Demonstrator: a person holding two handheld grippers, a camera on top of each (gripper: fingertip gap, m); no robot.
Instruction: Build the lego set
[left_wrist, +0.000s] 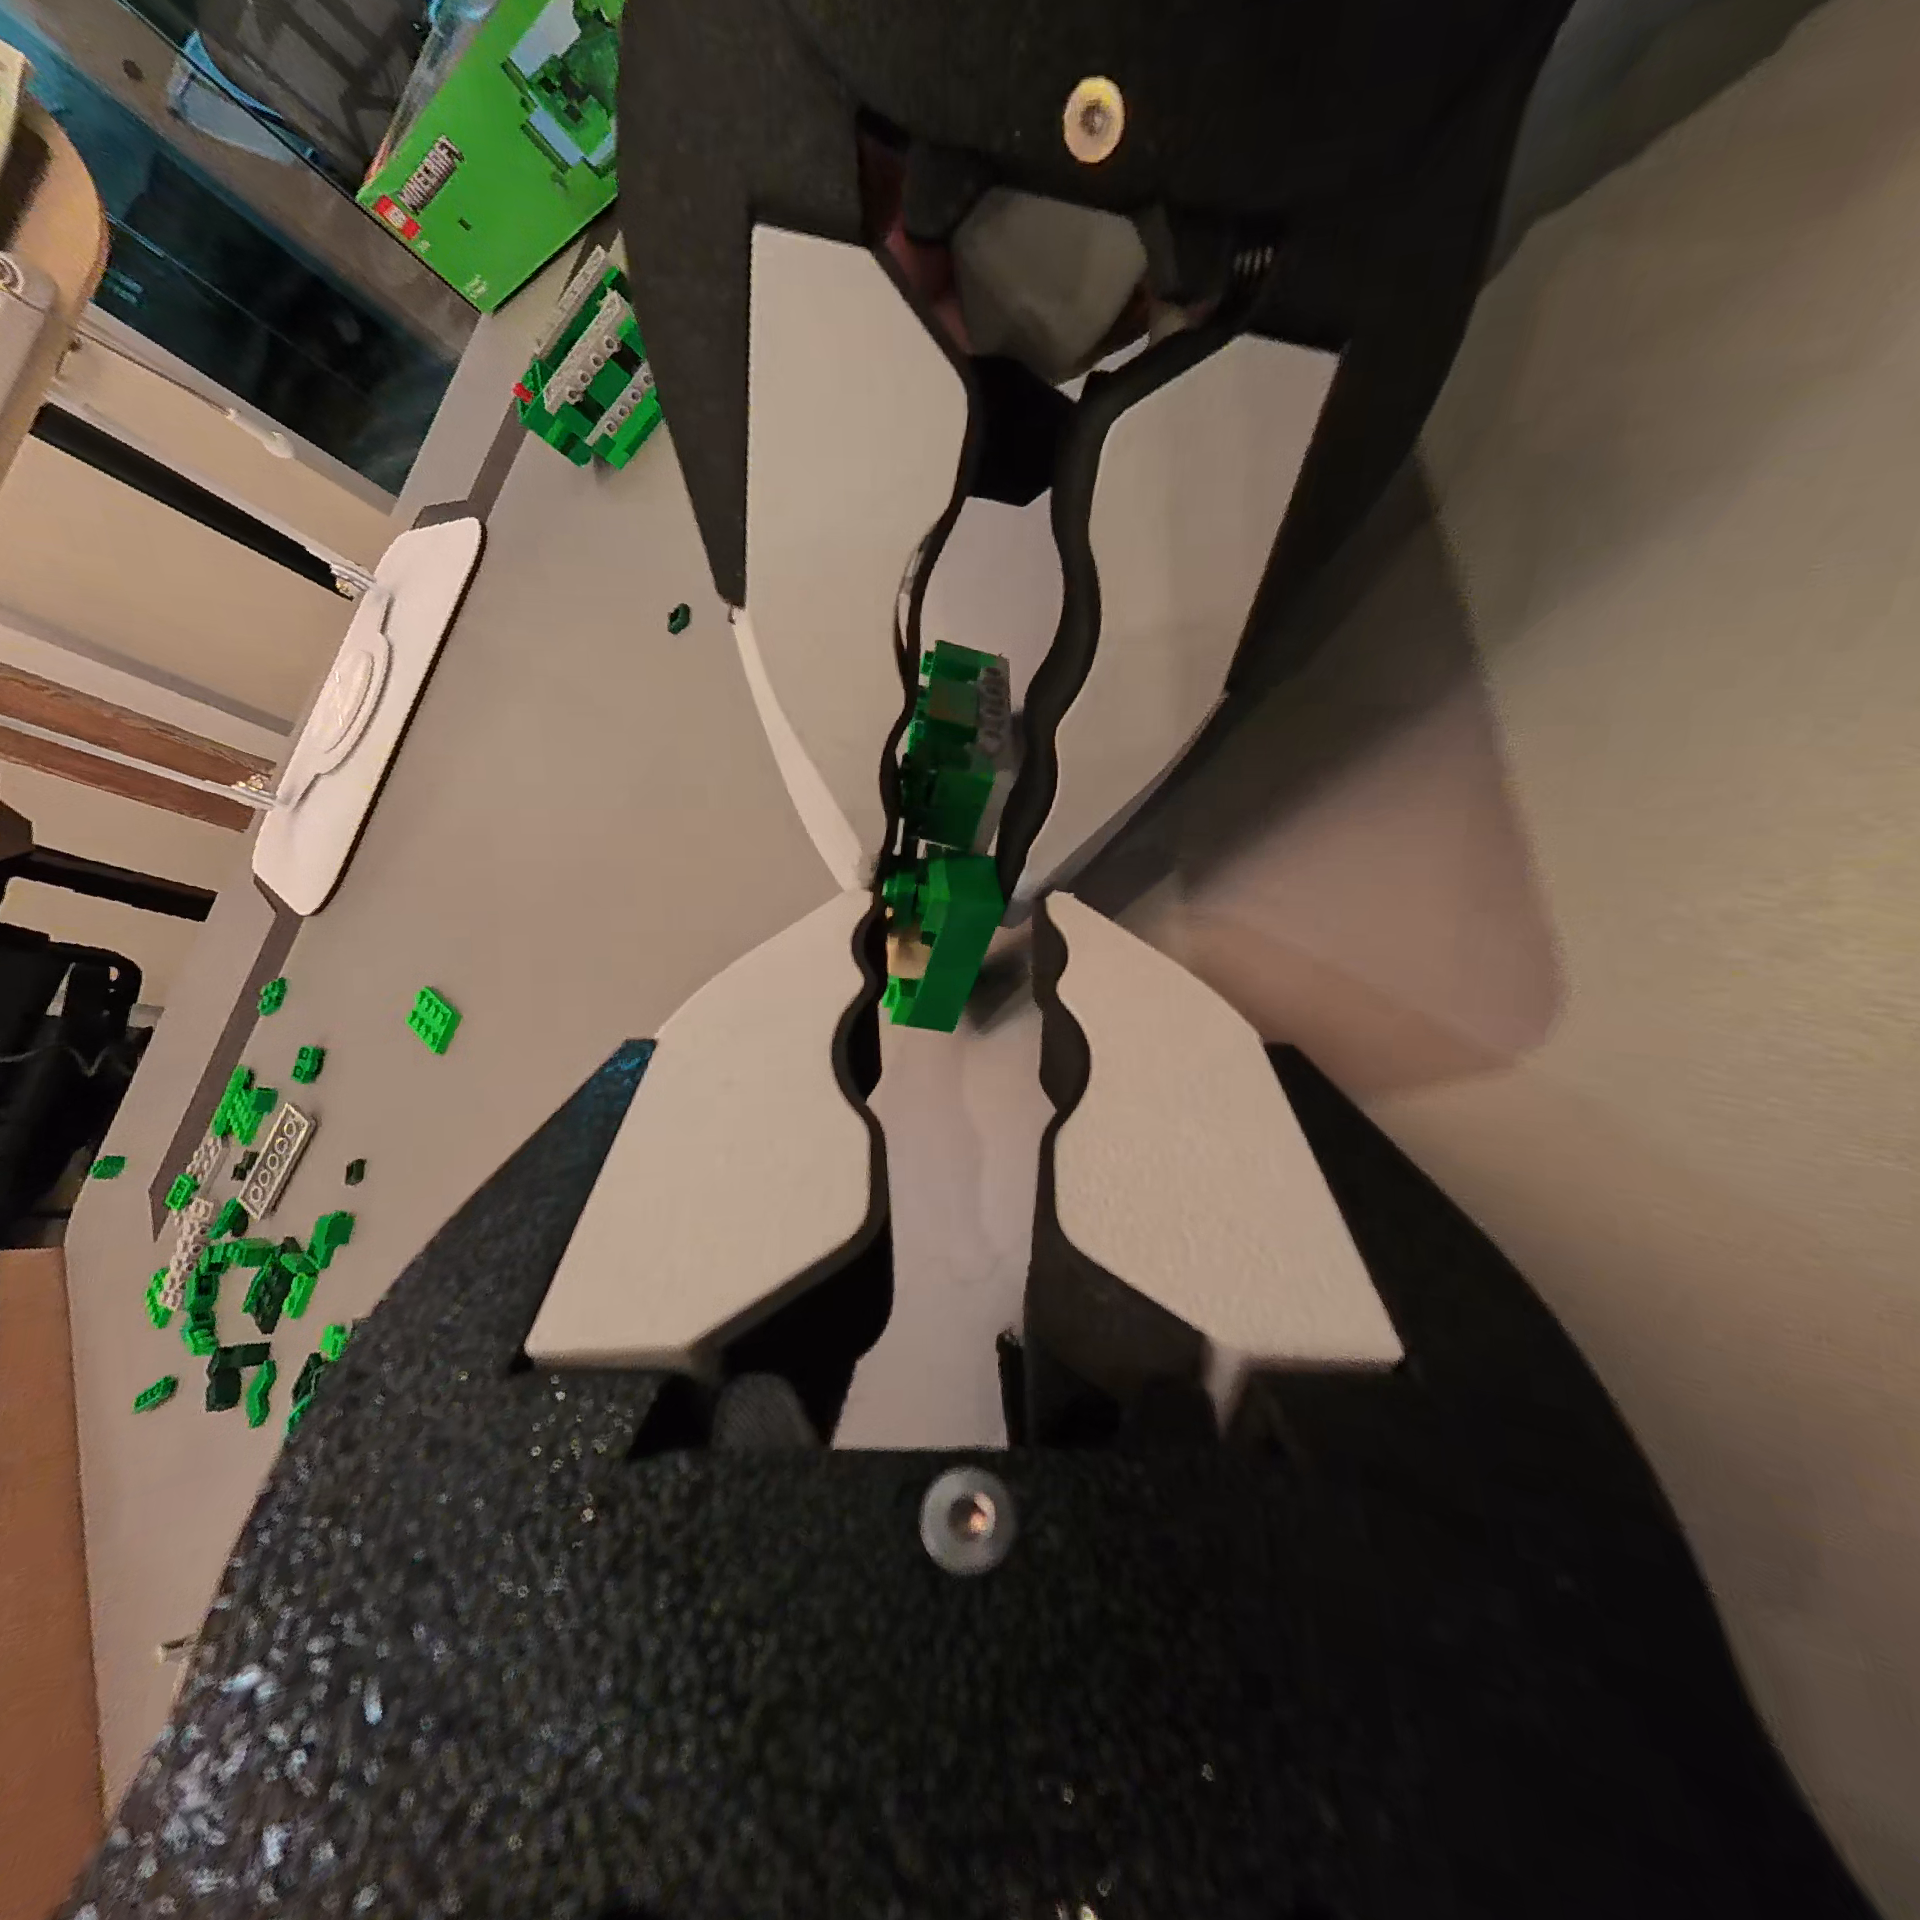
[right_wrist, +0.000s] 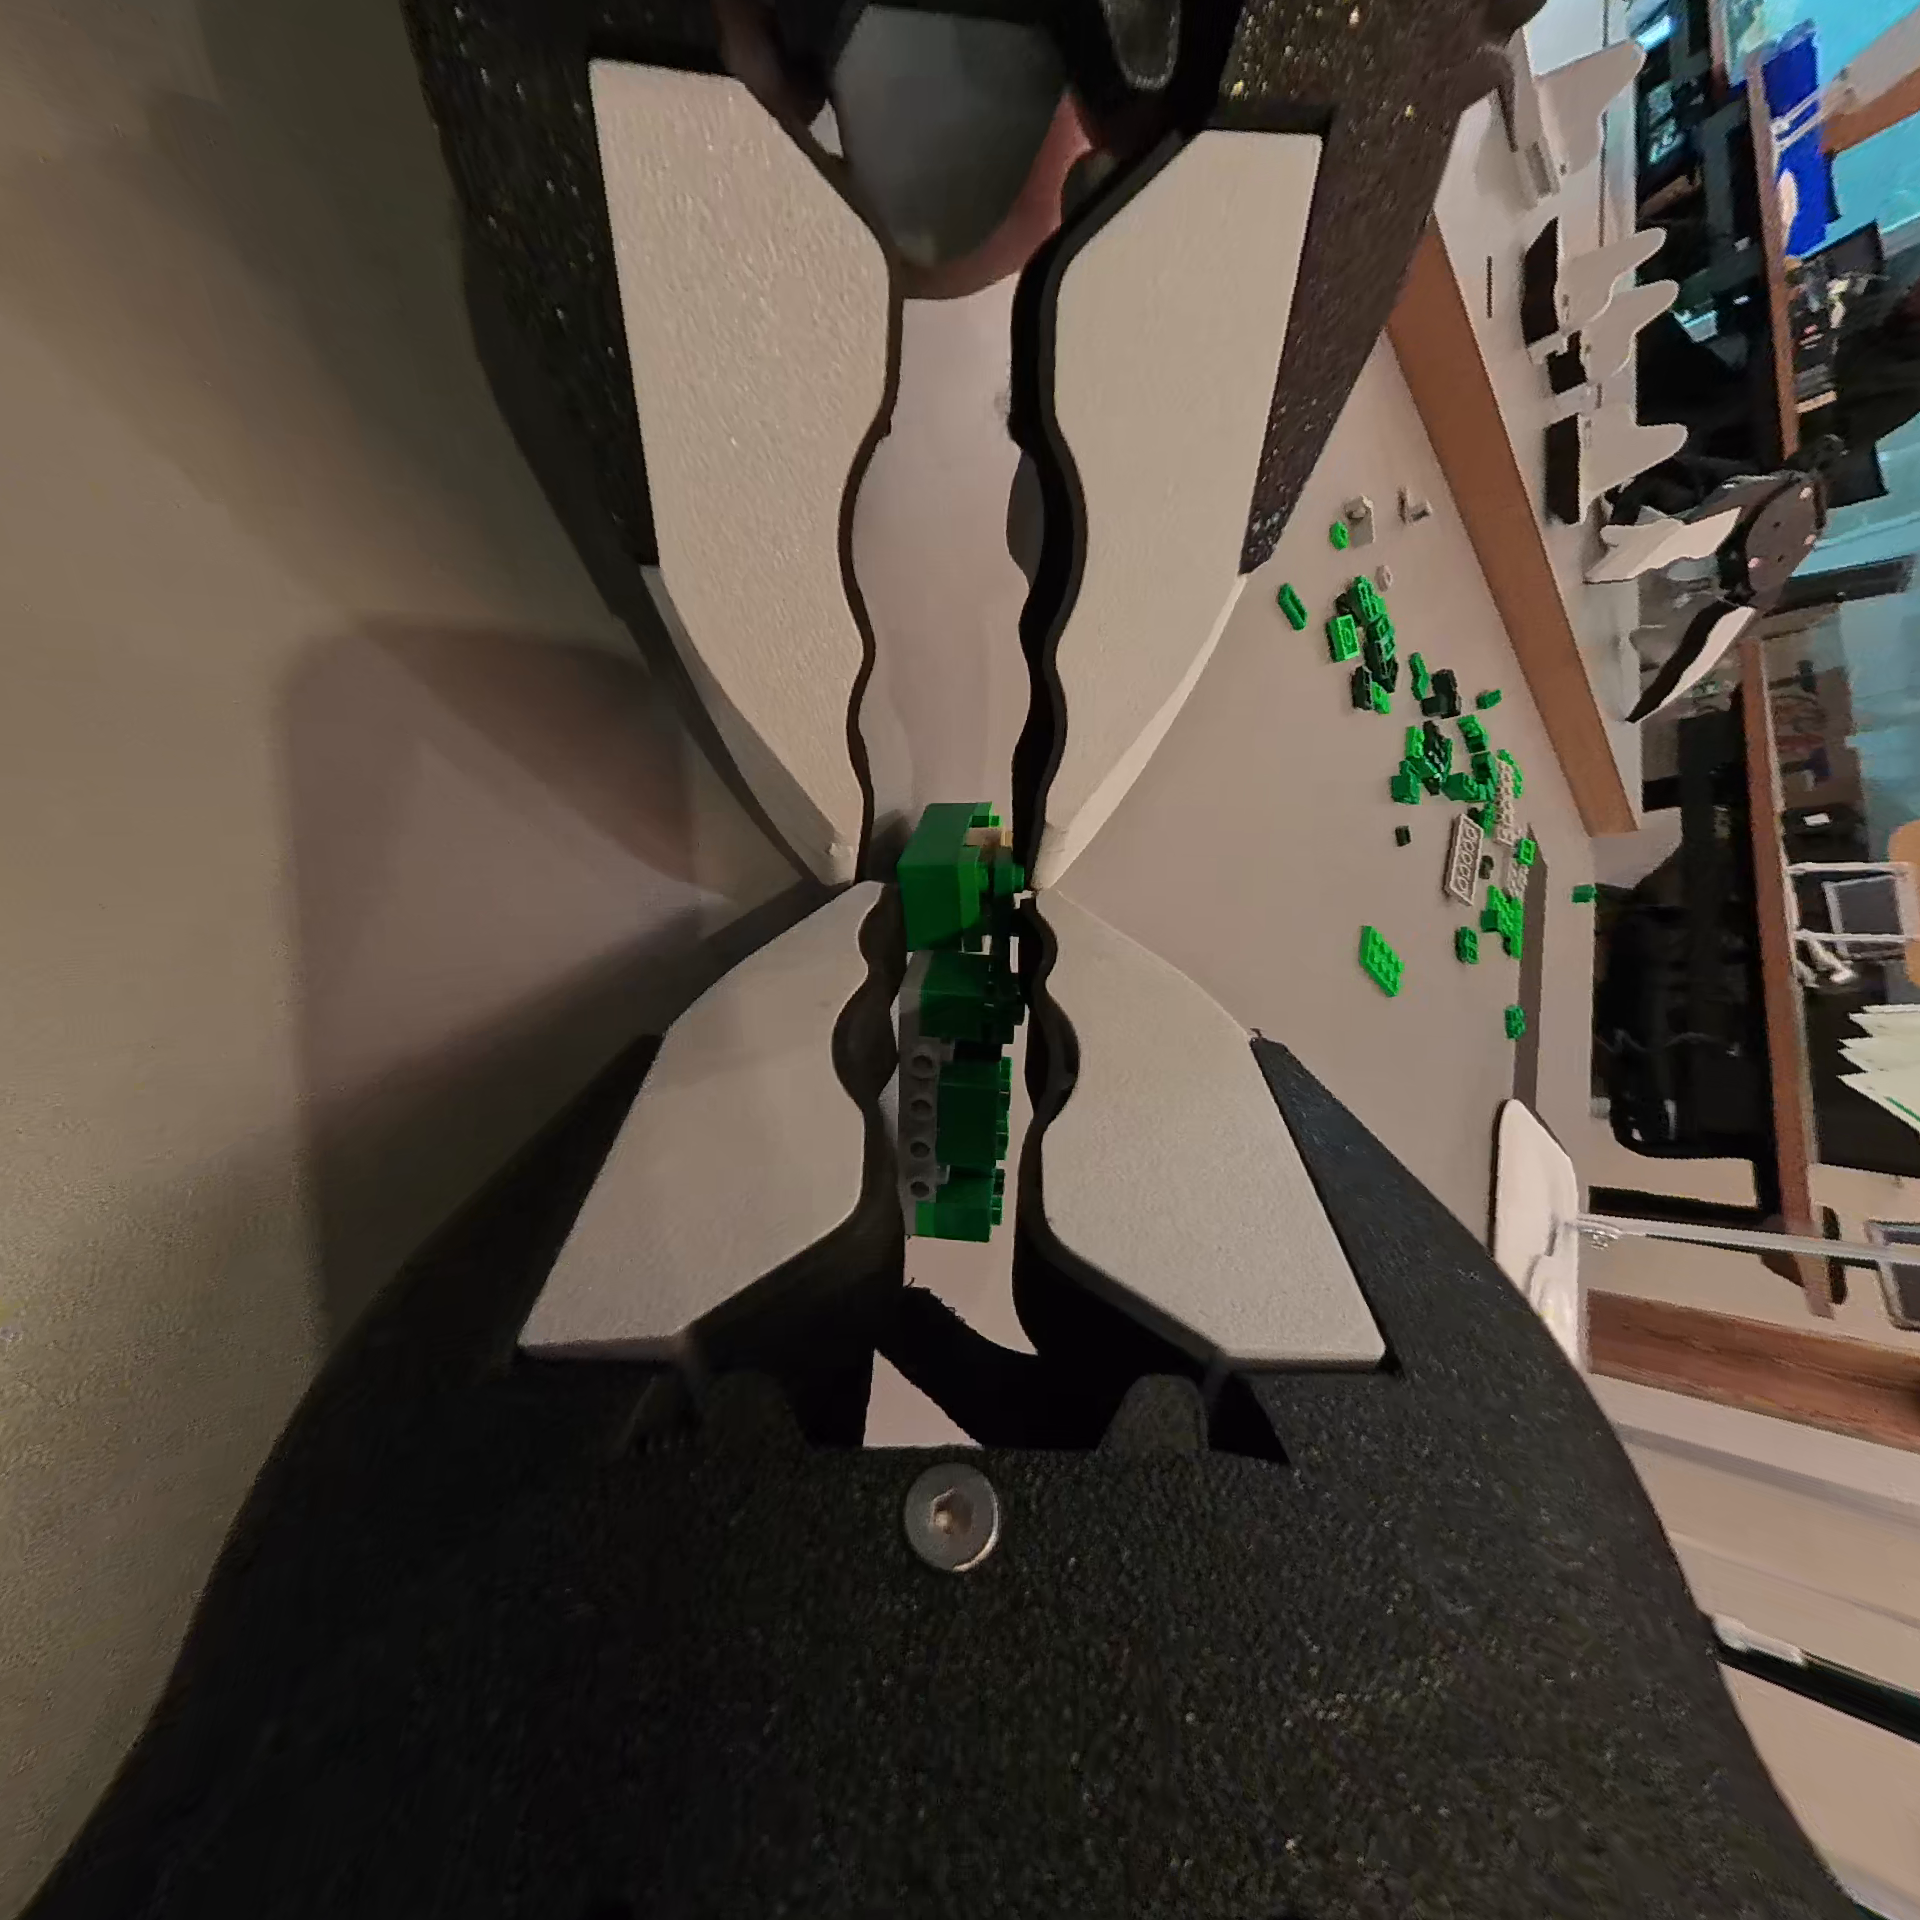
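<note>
Both grippers meet tip to tip above the pale grey table (left_wrist: 582, 790). Right gripper (right_wrist: 951, 904) fingers clamp narrow on the green-and-grey lego sub-assembly (right_wrist: 961, 1091), w/ a grey holed beam along one side. Left gripper (left_wrist: 951, 904) fingers close on the assembly's green end block (left_wrist: 951, 935). Loose green and grey lego pieces (left_wrist: 249, 1247) lie scattered on the table, well apart; another green-and-grey lego build (left_wrist: 597, 379) sits near a green cardboard lego box (left_wrist: 488, 156).

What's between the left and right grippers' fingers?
A green-and-grey lego assembly: the right gripper holds its body, and its green end block pokes between the left gripper fingers. Both wrist views show it.
</note>
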